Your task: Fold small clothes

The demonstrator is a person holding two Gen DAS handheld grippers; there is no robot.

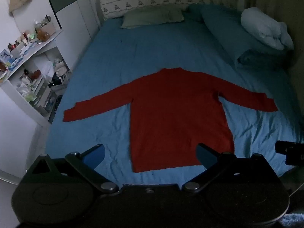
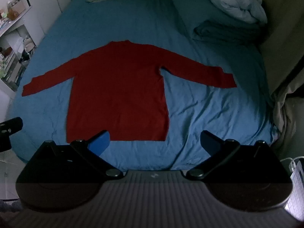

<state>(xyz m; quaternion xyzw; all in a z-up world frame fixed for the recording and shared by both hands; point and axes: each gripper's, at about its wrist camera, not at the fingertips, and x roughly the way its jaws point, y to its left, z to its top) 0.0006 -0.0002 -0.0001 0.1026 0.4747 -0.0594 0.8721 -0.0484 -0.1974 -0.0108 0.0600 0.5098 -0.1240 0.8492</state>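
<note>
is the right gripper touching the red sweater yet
Cannot tell. In the right wrist view the open right gripper sits near the red sweater, one finger overlapping its hem, but no contact or gap shows plainly.

Bed: blue sheet (image 1: 171, 43), wrinkled
Pillow (image 1: 152, 17): laid at the head
Shelves (image 1: 28, 72): cluttered, left of bed

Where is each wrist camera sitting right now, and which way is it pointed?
Left wrist: above the bed's foot, facing the headboard; the open left gripper frames the red sweater's hem; the right gripper's tip shows at the right edge.
Right wrist: beside it, further right, same heading; the open right gripper hangs short of the hem.
Shared: sweater spread flat on the blue sheet, pillows beyond.
</note>
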